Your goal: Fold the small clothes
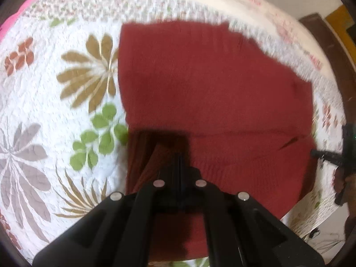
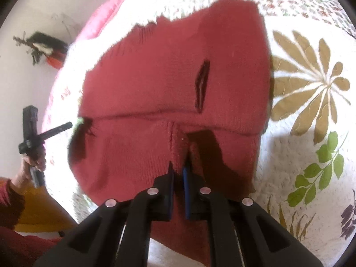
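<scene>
Both grippers, the left gripper [image 1: 179, 166] and the right gripper [image 2: 179, 166], have their jaws pinching the near edge of the red knit sweater [image 2: 173, 84] on the floral quilt [image 2: 311, 133], probably to fold it over.

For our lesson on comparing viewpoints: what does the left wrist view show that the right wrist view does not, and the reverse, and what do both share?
Only the left wrist view shows the left gripper up close, fingers together on a pinched ridge of the red knit garment, plus a dark wooden edge at upper right.

Only the right wrist view shows the right gripper pinching the garment's near edge, a dark slit in the knit, a white wall and a hand holding the other gripper.

Both show the garment on a floral quilt.
</scene>
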Demonstrator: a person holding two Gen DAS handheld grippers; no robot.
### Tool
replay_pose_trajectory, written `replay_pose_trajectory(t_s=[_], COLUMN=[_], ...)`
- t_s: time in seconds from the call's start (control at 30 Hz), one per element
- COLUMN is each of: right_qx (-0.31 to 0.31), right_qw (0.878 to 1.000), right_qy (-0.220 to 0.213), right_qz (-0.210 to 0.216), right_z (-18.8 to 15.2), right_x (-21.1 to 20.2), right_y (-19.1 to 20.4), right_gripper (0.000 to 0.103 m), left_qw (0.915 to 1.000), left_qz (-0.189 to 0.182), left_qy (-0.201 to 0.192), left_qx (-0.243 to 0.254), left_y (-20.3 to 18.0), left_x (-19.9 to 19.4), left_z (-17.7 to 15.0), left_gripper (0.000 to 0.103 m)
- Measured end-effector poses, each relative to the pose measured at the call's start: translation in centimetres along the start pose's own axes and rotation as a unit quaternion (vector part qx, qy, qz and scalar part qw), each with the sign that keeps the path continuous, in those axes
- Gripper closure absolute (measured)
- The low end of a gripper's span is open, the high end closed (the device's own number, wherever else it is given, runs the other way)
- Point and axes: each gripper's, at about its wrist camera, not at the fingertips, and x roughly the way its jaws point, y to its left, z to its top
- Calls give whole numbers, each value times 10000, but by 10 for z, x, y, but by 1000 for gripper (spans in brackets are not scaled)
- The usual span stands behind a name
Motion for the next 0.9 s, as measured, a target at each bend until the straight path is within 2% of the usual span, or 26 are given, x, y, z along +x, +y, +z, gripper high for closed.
replay_pose_trajectory(t_s=[0.17,0.27,0.33,0.37,0.43,0.57,0.67,0.8,0.9], right_qx=[181,0,-268,-366,-486,-250,-63,119,172], right_qw=[9973,9958,9970,9975,9980,9996,10000,9999,9998], right_qy=[-561,-758,-670,-573,-398,-131,-27,-16,-15], right_qz=[428,509,285,197,82,59,51,80,62], right_z=[16,29,36,37,34,16,5,-3,-3], right_x=[-39,-57,-56,-53,-41,-21,-10,-5,-4], right_y=[-3,6,16,20,26,14,7,-1,-2], right_gripper=[97,97,97,97,97,97,97,97,97], left_qw=[9969,9957,9974,9986,9996,9977,9927,9869,9874], left_qz=[-258,-376,-340,-152,-62,181,467,760,857], left_qy=[-733,-838,-597,-427,-55,549,845,933,912], left_qx=[88,112,217,255,259,342,722,1075,968], left_y=[-11,-12,-12,-9,-5,6,5,1,3], left_x=[-44,-53,-43,-35,-17,15,35,52,63], left_z=[36,52,57,56,50,18,-8,-19,-14], left_gripper=[103,103,102,99,61,56,54,54,54])
